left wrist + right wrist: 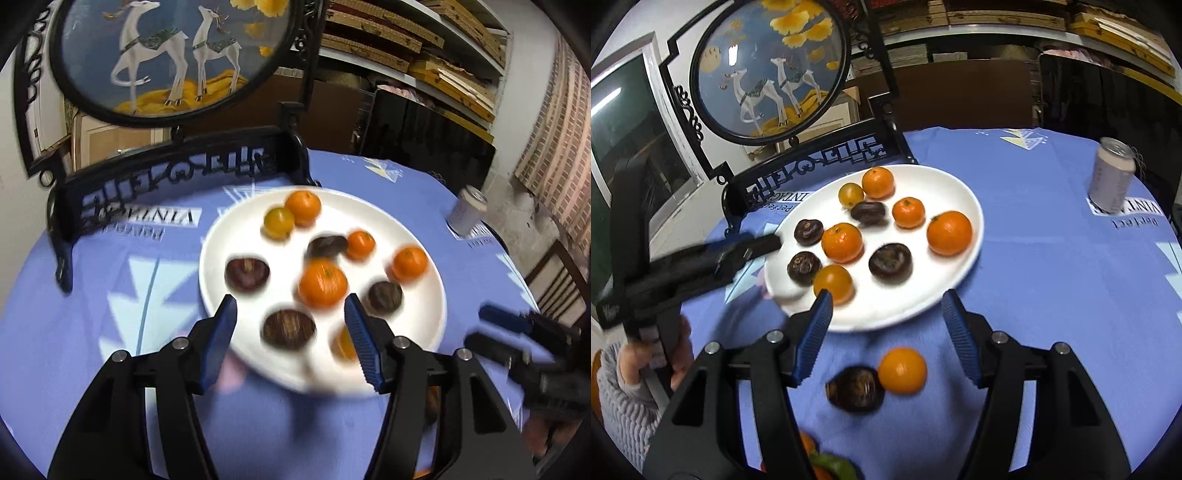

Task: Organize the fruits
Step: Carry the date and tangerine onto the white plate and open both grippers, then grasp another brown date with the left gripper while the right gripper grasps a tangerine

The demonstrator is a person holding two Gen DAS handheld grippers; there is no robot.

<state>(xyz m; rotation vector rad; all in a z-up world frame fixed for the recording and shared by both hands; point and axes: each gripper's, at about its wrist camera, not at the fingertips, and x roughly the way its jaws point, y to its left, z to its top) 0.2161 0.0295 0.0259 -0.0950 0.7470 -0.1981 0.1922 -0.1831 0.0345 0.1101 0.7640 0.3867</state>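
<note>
Looking through the right wrist view, left to right: a hand [655, 363] in a grey knit sleeve [622, 402] at the lower left edge grips the handle of the left gripper [764, 242], which reaches in from the left with its tips at the rim of the white plate [960, 192]. From this side I can't tell how its jaws stand.

Left wrist view settles it: left gripper [291, 314] has its jaws apart, blue pads clear of everything, hanging over the near part of the plate [369, 206]. One dark brown fruit [289, 328] lies on the plate between the pads, untouched. View is motion-blurred.

Upper left, a black carved stand with a round deer picture [768, 70] sits on the blue tablecloth [1052, 277] behind the plate.

Plate, centre of frame: six orange fruits and four dark brown ones, spread loosely, mostly apart. Biggest orange [949, 232] is near the plate's right rim.

Right gripper [886, 314]: jaws apart, nothing clamped, over the plate's near rim. Below it, off the plate on the cloth, a dark brown fruit [855, 387] and an orange fruit [902, 370] lie touching, between the two pads in frame but not in contact with them.

Bottom edge: something green and orange [827, 465], mostly cut off.

Far right: a drink can [1112, 177] upright on the cloth, well apart from the plate.
</note>
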